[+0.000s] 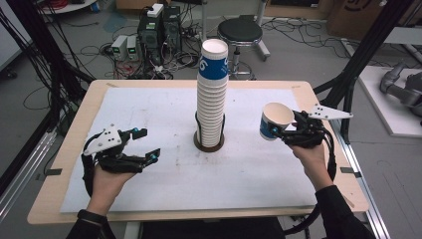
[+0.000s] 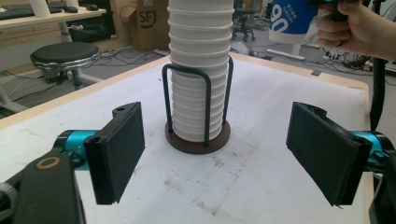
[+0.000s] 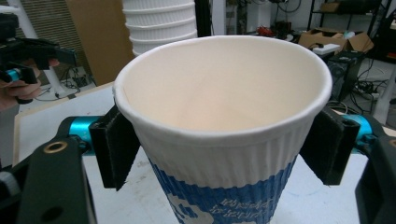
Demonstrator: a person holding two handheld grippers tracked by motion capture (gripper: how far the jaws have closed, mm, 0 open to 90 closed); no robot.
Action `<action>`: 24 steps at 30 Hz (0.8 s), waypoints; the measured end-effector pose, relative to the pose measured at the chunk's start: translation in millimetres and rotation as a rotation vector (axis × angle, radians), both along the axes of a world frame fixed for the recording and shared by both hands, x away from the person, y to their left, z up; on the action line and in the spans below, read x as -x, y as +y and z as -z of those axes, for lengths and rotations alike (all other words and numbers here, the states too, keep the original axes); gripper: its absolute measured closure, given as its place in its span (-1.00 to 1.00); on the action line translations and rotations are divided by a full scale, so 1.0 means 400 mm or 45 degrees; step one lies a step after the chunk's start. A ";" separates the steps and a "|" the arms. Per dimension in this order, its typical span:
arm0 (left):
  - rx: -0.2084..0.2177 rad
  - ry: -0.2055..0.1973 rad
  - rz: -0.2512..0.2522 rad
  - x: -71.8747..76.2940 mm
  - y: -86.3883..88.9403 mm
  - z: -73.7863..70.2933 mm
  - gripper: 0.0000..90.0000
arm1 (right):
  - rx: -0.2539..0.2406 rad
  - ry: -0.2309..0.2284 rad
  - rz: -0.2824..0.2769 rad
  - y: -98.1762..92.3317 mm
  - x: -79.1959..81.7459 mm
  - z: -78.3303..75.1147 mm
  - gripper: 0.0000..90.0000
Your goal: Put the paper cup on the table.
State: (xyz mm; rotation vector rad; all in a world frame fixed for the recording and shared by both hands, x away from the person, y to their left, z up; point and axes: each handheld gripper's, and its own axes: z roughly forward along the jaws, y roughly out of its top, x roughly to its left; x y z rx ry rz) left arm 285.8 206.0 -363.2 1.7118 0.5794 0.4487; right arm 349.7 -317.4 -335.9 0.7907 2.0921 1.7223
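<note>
A tall stack of white ribbed paper cups point(image 1: 212, 99) stands in a black wire holder on a dark round base point(image 1: 208, 143) at the table's middle; the top cup bears a blue band. In the left gripper view the cup stack point(image 2: 200, 65) rises straight ahead between the open jaws. My left gripper point(image 1: 144, 144) is open and holds nothing, left of the stack. My right gripper point(image 1: 278, 130) is shut on a single white and blue paper cup point(image 1: 274, 119), held upright above the table, right of the stack. The right gripper view has this held cup point(image 3: 224, 126) close up, empty inside, pads point(image 3: 114, 144) pressed on both sides.
A white sheet point(image 1: 149, 104) covers the wooden table point(image 1: 64, 149). Beyond the far edge stand a black stool point(image 1: 240, 31), power boxes and loose cables on the floor. Black frame posts rise at both sides. Bare sheet lies in front of the stack.
</note>
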 end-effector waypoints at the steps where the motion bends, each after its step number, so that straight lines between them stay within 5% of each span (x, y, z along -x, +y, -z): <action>1: -0.006 0.003 0.000 -0.001 0.000 0.002 -0.57 | 0.002 -0.001 0.009 -0.001 -0.003 0.003 -0.50; 24: -0.019 0.031 0.023 -0.009 -0.013 0.022 -0.57 | -0.004 0.090 0.163 -0.011 -0.070 0.096 -0.49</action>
